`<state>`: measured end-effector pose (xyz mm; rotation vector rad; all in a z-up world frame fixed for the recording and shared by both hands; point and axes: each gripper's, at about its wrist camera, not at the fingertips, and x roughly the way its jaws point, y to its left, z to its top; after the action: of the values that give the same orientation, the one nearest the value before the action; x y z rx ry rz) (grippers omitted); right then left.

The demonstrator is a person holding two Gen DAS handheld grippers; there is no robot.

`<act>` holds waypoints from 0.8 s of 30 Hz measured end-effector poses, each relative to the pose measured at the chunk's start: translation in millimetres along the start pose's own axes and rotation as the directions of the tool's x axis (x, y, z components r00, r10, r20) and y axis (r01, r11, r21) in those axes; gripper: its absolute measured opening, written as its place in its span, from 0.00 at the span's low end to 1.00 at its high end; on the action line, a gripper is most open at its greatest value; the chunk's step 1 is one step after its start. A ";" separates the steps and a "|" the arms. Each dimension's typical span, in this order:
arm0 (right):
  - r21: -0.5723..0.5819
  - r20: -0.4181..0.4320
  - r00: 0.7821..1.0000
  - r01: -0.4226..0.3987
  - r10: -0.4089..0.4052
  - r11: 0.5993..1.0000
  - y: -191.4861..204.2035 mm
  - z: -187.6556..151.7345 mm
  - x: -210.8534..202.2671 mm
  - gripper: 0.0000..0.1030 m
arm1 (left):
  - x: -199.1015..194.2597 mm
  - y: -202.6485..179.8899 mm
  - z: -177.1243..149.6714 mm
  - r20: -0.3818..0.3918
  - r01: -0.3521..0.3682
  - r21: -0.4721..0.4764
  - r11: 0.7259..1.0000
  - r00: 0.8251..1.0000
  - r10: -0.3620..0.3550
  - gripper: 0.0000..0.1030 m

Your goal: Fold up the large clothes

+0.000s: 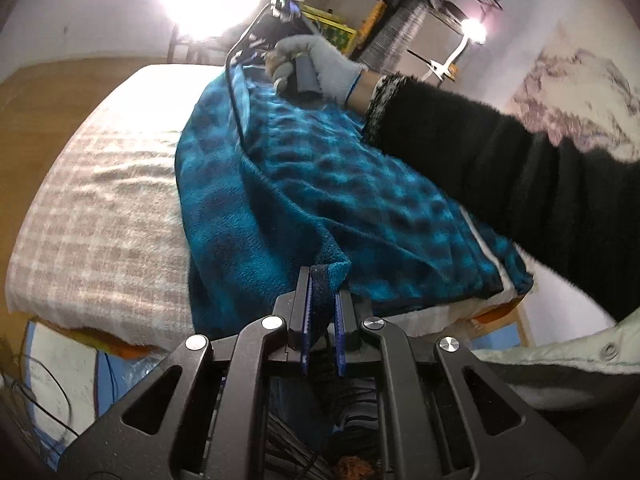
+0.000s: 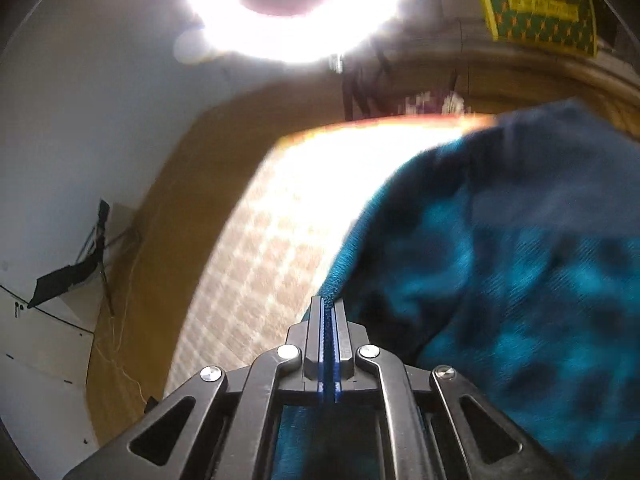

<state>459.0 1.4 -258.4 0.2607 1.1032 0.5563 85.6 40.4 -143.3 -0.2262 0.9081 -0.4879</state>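
A large teal and dark blue fleece garment (image 1: 312, 184) lies across a bed with a beige checked cover (image 1: 100, 216). My left gripper (image 1: 323, 280) is shut on a near edge of the garment at the bed's front. My right gripper (image 2: 329, 304) is shut on another edge of the same garment (image 2: 500, 280), which drapes to its right over the checked cover (image 2: 272, 248). In the left wrist view the right gripper's handle (image 1: 306, 76) is held by a gloved hand at the garment's far end.
A black-sleeved arm (image 1: 500, 168) reaches across the right side. Wooden floor (image 2: 160, 208) surrounds the bed. A bright ring lamp (image 2: 292, 4) glares overhead. A dark tripod stand (image 2: 80, 264) stands at the white wall. Cables and blue boxes (image 1: 60, 380) lie below the bed's near edge.
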 end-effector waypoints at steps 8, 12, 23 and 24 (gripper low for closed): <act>0.052 0.024 0.997 0.076 -0.078 0.996 -88.5 -20.0 -63.9 0.00 | 27.0 -34.6 -15.6 -0.057 -0.022 0.154 0.988 0.998 0.031 0.07; -0.018 -0.074 0.970 0.230 -0.231 0.973 -97.7 -38.9 -54.4 0.29 | 34.4 -39.3 -28.0 -0.091 -0.068 0.198 0.978 0.992 0.087 0.07; -0.245 0.040 0.973 0.230 -0.227 0.942 -24.1 -32.5 -112.7 0.37 | 3.3 -43.6 -57.7 -0.103 -0.093 0.211 0.973 0.988 0.117 0.38; -0.264 0.047 0.977 0.213 -0.208 0.941 -14.5 -35.2 -120.3 0.37 | -1.3 -43.8 -62.1 -0.104 -0.093 0.210 0.973 0.988 0.116 0.39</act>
<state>391.7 -78.8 -188.0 -0.0876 1.0098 0.5028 21.8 3.9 -162.7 0.0378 0.9700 -0.4962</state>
